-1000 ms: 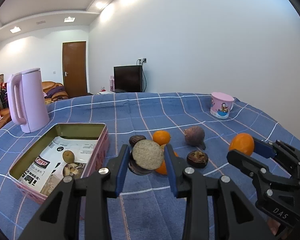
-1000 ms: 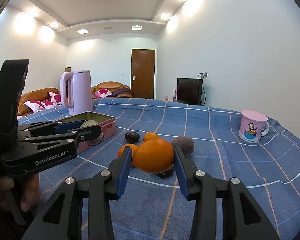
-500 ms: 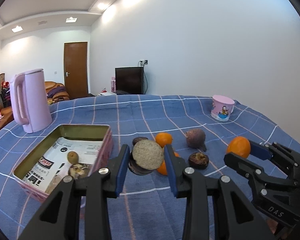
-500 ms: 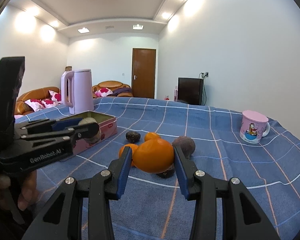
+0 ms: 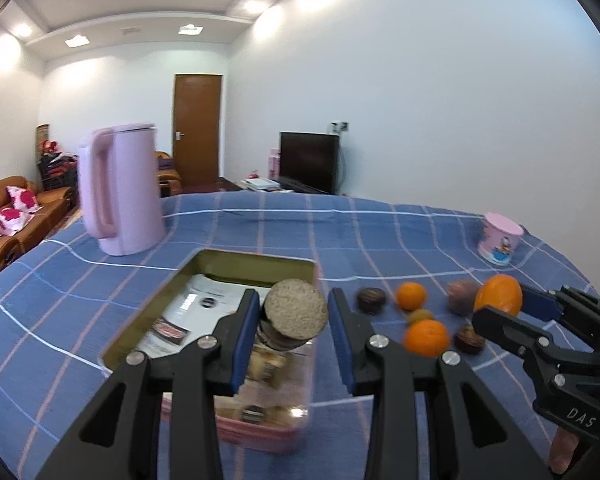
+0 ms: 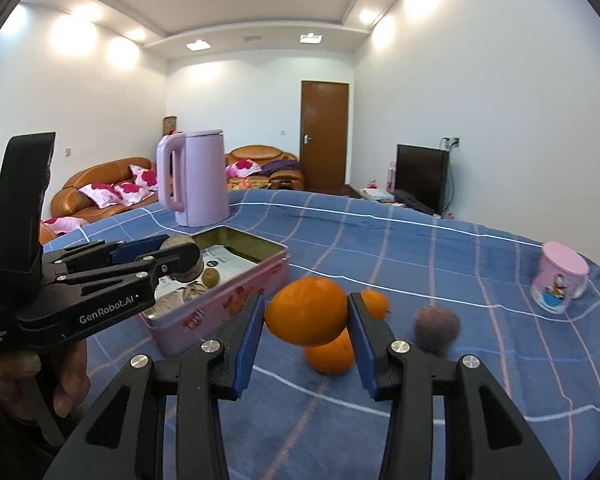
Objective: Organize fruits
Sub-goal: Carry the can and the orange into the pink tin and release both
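My left gripper is shut on a round brown rough-skinned fruit, held over the near end of the open pink tin. In the right wrist view the same left gripper hangs above the tin. My right gripper is shut on a large orange, just right of the tin; this orange also shows at the right of the left wrist view. Loose on the cloth lie two small oranges, dark purple fruits and a small greenish one.
A pink kettle stands behind the tin at the left. A pink cartoon mug sits far right on the blue checked tablecloth. Printed paper and small fruits lie inside the tin. A hand grips the left tool.
Both grippers have swung left with their fruit. The brown fruit now hangs over the tin instead of over the loose fruits; the orange has come closer to the tin's right side.
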`<state>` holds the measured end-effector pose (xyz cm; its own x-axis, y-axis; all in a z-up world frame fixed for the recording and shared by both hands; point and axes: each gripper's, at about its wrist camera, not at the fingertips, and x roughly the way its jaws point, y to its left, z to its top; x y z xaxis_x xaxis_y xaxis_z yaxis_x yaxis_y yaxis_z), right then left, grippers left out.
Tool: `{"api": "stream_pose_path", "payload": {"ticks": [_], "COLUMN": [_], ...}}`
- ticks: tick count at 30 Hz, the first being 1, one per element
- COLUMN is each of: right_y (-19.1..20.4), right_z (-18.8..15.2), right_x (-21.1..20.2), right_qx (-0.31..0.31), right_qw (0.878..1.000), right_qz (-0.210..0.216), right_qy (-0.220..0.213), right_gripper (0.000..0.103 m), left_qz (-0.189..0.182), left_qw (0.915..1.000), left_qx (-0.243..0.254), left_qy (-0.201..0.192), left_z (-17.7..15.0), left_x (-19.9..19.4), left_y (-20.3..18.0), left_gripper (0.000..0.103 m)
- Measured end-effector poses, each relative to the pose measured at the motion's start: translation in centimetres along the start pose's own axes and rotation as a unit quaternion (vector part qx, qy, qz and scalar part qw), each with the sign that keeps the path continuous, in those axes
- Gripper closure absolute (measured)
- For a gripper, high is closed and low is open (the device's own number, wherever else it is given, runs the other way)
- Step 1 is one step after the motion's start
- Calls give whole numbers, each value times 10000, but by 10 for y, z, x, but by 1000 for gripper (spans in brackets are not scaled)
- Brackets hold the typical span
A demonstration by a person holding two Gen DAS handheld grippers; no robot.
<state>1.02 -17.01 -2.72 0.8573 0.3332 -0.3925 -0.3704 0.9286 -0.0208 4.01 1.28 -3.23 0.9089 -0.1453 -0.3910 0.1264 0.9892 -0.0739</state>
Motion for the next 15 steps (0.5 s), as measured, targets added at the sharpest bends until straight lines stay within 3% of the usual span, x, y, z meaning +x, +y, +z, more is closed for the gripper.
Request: {"api": "stream_pose_path", "payload": {"ticks": [15], "right_y": [41], "right_z": [38], "right_x": [73], "right_qx": [-264], "right_qw": [9971], "right_qz": [550], "right_qy": [455], "right_gripper": [59], "left_qz": [740], "left_qw": [9955], "left_qx": [-312], "left_qy": [507], "left_z": [8], "left_x": [35], "left_y": [66], "left_gripper": [66]}}
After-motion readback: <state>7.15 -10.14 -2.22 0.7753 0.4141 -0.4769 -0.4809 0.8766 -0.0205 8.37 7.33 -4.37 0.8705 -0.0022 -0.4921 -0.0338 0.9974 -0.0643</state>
